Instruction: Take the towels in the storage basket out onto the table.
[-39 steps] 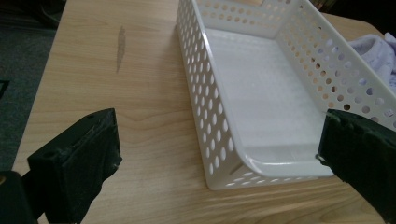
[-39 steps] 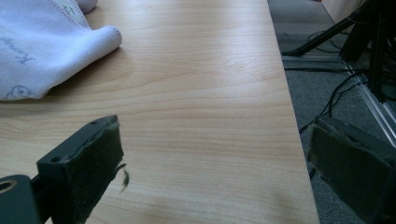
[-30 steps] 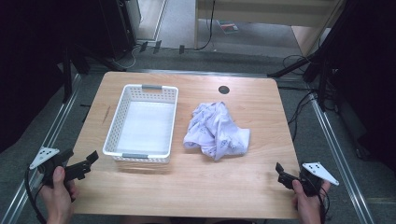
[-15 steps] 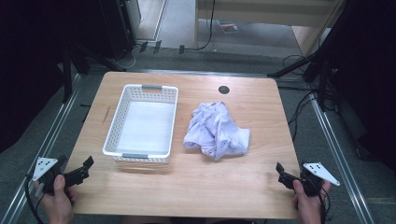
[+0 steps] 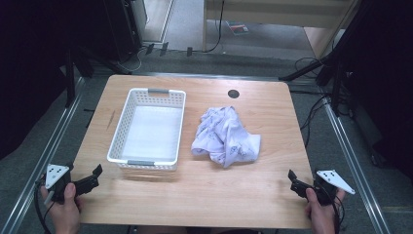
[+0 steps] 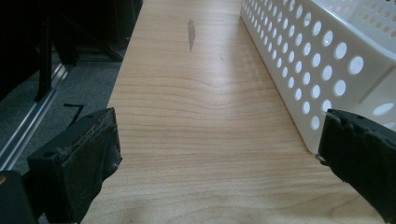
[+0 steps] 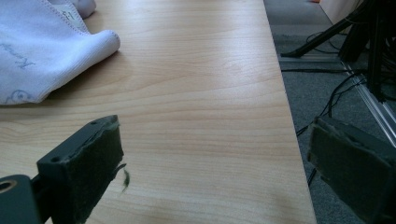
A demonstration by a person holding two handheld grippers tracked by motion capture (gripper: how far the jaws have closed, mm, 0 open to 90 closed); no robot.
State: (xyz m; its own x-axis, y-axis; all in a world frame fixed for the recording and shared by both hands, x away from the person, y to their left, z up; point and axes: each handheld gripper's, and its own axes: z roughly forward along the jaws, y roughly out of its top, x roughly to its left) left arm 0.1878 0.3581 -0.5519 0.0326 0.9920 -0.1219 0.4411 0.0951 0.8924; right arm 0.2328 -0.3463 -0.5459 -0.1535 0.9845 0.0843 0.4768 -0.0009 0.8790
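A pale wooden table (image 5: pixel 204 195) with rounded corners and fine straight grain carries two things: one white plastic basket (image 5: pixel 148 129), rectangular, its walls pierced with rows of round holes and a grey handle at each short end, and one crumpled white cloth (image 5: pixel 225 136) with a faint pale print, lying just right of the basket and apart from it. A small dark round hole (image 5: pixel 233 93) sits near the table's far edge. Two hands come in at the near edge, each with one gripper. The left gripper (image 5: pixel 92 178) sits at the near left corner, just short of the basket's near corner, its jaws spread wide with nothing between them. The right gripper (image 5: pixel 295 181) sits at the near right corner, well apart from the cloth, jaws likewise wide and empty. Each carries a grey three-cornered plate. The left gripper view adds what the high view is too far off to give: the basket's (image 6: pixel 322 60) hole-pierced side wall close up beside the right jaw, a dark scuff (image 6: pixel 191 32) in the wood farther on, and the rough, worn black padding of the jaws. The right gripper view shows the cloth's (image 7: pixel 42 51) stitched, rolled hem, its soft knit surface, and a frayed strand hanging from the left jaw's pad.
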